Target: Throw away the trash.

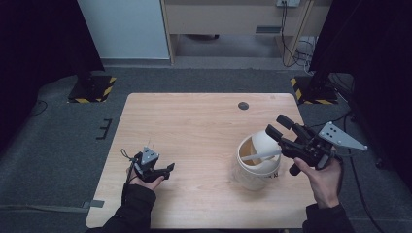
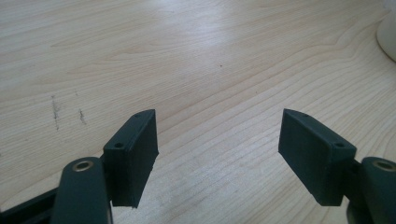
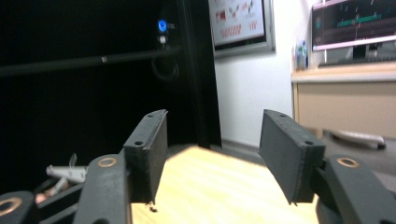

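Right tongs (image 1: 280, 124), apart and empty, hover just beside the white bucket (image 1: 257, 162); left tongs (image 1: 169, 168) apart

a pale wooden table (image 1: 194, 126) with rounded corners fills the middle of the frame. a cream bucket (image 1: 256, 167) stands on it at lower right; a small dark round mark (image 1: 243, 106) sits near its upper edge.

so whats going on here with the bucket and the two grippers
A person at a wooden table holds a gripper in each hand. The right gripper hangs open just above a white bucket, near the white handle lying across its rim, with nothing between its jaws. The left gripper rests low over the table on the other side, also open and empty.
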`<state>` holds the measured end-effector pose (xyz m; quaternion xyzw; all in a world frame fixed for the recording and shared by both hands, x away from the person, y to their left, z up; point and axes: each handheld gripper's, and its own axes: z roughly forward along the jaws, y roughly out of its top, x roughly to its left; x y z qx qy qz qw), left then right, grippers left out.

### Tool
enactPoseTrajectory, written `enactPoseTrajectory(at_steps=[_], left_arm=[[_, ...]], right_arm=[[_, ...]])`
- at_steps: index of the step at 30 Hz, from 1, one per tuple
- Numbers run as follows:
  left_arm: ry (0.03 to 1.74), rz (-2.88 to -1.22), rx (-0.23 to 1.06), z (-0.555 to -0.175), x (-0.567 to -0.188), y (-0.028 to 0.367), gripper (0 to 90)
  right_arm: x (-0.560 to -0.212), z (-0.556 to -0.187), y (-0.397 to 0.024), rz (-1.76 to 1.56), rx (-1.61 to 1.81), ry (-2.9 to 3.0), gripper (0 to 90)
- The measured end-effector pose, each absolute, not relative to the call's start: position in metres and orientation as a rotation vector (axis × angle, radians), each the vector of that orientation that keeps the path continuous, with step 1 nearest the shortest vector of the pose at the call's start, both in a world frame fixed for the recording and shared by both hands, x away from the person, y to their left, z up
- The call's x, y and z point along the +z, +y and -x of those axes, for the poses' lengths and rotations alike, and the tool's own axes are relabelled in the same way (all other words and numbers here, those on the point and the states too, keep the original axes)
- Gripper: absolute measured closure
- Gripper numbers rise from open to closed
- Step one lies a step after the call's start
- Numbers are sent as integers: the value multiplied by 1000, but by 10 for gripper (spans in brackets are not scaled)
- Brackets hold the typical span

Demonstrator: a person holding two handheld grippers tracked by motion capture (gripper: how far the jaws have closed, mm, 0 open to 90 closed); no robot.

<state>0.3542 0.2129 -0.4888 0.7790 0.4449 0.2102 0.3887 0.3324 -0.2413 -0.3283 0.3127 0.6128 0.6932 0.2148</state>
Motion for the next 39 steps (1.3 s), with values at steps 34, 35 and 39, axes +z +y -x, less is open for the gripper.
enactPoseTrajectory(at_steps=[34, 35, 39], left_arm=[[1136, -1984, 528, -354, -489, 214, 277], [1139, -1982, 527, -354, -489, 214, 274], [1153, -1990, 520, -356, -491, 216, 260]], right_arm=[[-337, -340, -245, -901, 1876, 1680, 317], [-338, -342, -252, -934, 1864, 1654, 289], [-346, -349, -268, -998, 1794, 1609, 250]])
